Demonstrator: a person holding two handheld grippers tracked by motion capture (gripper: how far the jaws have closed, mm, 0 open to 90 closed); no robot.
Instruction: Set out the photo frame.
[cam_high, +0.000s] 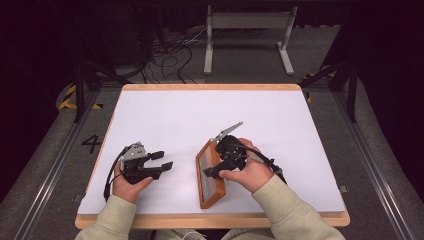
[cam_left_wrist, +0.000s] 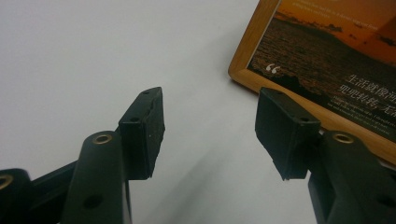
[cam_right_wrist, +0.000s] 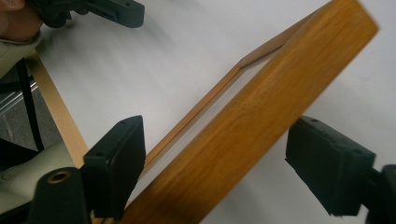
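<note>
Now wooden picture frame (cam_right_wrist: 252, 121) between right gripper's (cam_right_wrist: 215, 172) parted jaws.

A: Where is the high view?
B: Above the near edge, looking forward and down over the whole worktop (cam_high: 165, 115).
A: And the gripper views?
B: Low and close; both share the wooden picture frame (cam_left_wrist: 252, 42) (cam_right_wrist: 261, 107).
</note>
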